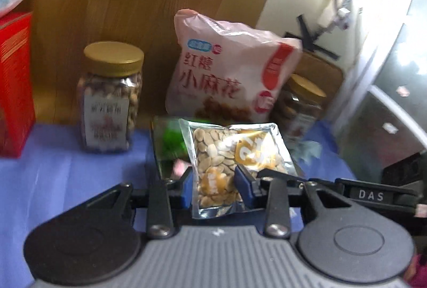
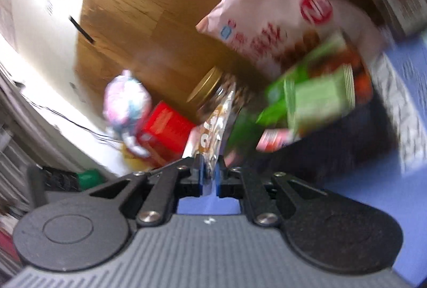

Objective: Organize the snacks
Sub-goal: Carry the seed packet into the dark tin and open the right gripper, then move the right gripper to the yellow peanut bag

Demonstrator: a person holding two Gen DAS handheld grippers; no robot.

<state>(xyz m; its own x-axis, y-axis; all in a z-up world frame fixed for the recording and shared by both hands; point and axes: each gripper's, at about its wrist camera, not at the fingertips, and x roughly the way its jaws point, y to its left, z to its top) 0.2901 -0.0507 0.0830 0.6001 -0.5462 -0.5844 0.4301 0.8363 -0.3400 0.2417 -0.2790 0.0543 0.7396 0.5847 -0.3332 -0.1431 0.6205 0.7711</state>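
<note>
Motion blur smears the right wrist view; its labels are unreadable. There the right gripper (image 2: 209, 170) pinches narrow on an edge of the clear foil packet of pale seeds (image 2: 213, 125). The left view shows that packet (image 1: 234, 162) face-on, clamped in the left gripper (image 1: 214, 181), near the pink pillow bag (image 1: 226, 69) printed 红糖小麻花. Beyond it, a gold-lidded nut jar (image 1: 110, 98) on blue cloth (image 1: 53, 176).

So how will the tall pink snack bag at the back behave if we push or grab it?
The pink bag stands tall and puffed, so a push up high would probably tip it. Its wrinkled film suggests it is soft and likely light for its size. The glossy skin may slip in the jaws.
</note>
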